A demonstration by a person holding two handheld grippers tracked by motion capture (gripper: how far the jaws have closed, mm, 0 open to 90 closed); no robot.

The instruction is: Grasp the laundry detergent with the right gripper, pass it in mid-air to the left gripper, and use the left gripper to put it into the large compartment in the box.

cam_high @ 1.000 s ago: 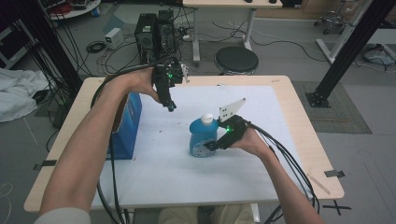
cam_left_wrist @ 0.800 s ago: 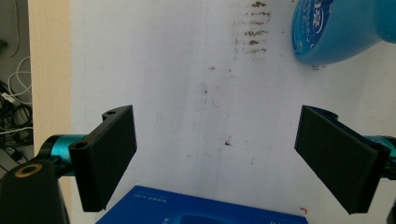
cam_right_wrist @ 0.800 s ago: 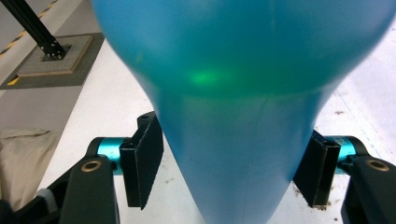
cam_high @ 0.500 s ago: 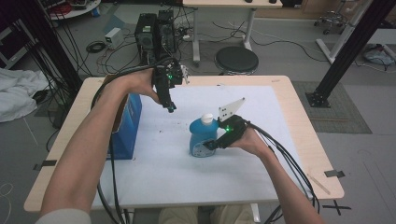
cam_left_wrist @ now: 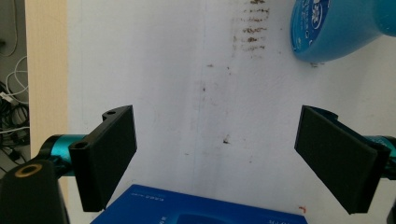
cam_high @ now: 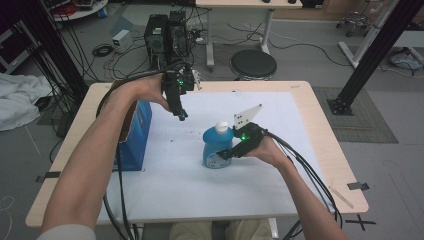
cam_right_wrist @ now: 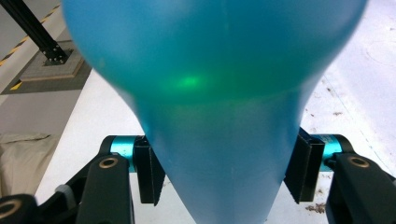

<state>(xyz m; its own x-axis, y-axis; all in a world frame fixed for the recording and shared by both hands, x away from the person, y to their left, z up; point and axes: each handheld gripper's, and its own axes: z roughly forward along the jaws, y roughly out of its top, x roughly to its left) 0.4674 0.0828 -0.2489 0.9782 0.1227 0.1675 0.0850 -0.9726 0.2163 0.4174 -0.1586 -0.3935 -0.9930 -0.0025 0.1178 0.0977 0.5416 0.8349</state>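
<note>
Near the middle of the worktop (cam_high: pixel 300 200), your right hand-held gripper (cam_high: pixel 226 153) clamps the upright blue bottle (cam_high: pixel 216 145) by its lower body. Your left hand-held gripper (cam_high: pixel 180 114) hovers wide open near the blue box (cam_high: pixel 134 135). It looks like a grasp-and-lift step; lift straight.

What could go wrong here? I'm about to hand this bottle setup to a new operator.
The right gripper clamps the blue bottle on its smooth, curved body, so it may slip or tip when lifted. The left gripper hangs open above the table with the blue box close beside it; a careless move could knock the box.
</note>
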